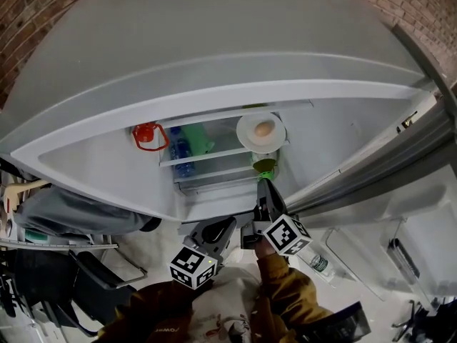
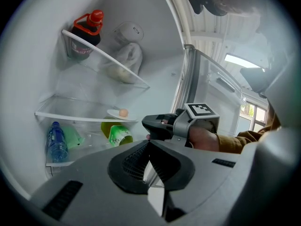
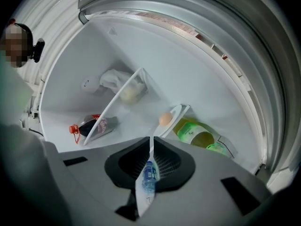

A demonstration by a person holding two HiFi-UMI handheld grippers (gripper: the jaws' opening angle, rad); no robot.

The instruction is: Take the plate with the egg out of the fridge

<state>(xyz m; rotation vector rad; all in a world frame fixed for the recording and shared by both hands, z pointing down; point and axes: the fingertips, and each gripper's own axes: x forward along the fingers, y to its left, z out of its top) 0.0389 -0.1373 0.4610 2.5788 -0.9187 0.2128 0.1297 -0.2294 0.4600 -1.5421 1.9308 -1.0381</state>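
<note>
A white plate (image 1: 251, 133) with a brown egg (image 1: 263, 128) sits on a glass shelf (image 1: 214, 155) in the open fridge. My right gripper (image 1: 262, 185) is just below and in front of it, pointing at the shelf, jaws together and empty. In the right gripper view the egg (image 3: 164, 119) and plate (image 3: 177, 115) lie right beyond my right gripper (image 3: 151, 142). The left gripper (image 1: 227, 224) hangs lower and to the left, shut on nothing. From the left gripper (image 2: 149, 147) I see the plate (image 2: 114, 113) and the right gripper (image 2: 157, 125) apart from it.
A red-capped dark bottle (image 1: 146, 136) stands at the left, a blue water bottle (image 1: 178, 148) on the shelf below, a green bottle (image 1: 265, 166) under the plate. A white bag (image 3: 117, 81) lies on an upper shelf. The open door (image 1: 378, 220) at right holds a bottle (image 1: 318, 263).
</note>
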